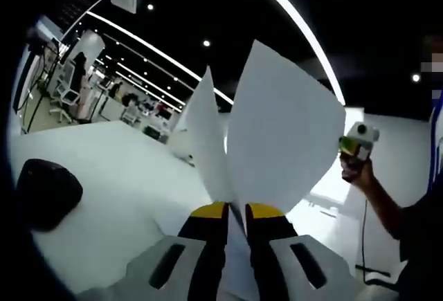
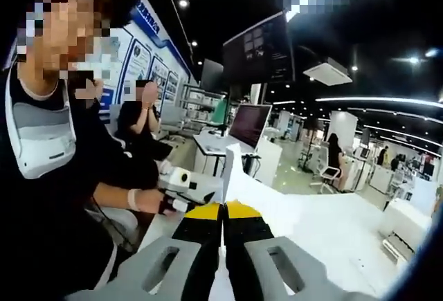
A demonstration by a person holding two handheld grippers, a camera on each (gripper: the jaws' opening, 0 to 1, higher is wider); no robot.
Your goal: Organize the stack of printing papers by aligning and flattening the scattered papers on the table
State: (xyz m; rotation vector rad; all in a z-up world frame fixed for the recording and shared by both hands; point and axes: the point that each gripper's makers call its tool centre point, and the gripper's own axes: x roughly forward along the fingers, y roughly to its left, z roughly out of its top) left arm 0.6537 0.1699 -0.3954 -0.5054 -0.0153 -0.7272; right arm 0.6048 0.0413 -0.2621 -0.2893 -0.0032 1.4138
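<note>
In the left gripper view, the left gripper [image 1: 237,211] is seen with its yellow-tipped jaws pressed onto white sheets of paper [image 1: 277,135], which are pinched at their lower edge and fan upward and apart above the tips, lifted off the white table [image 1: 118,169] that spreads out below and behind them. A dark rounded object [image 1: 45,194], too blurred to be identified, is found on the table well to the left of the jaws. To the right of the sheets, the right gripper [image 1: 358,140] is held up in a person's hand [image 1: 356,169]. In the right gripper view, the right gripper [image 2: 223,211] is shown with its jaws closed together, a thin white paper edge [image 2: 239,176] being caught between them and rising just above the tips. Just to the left, the left gripper [image 2: 181,185] is gripped by a hand [image 2: 149,201]. Beyond the jaws, a monitor [image 2: 249,124] is seen on a desk.
</note>
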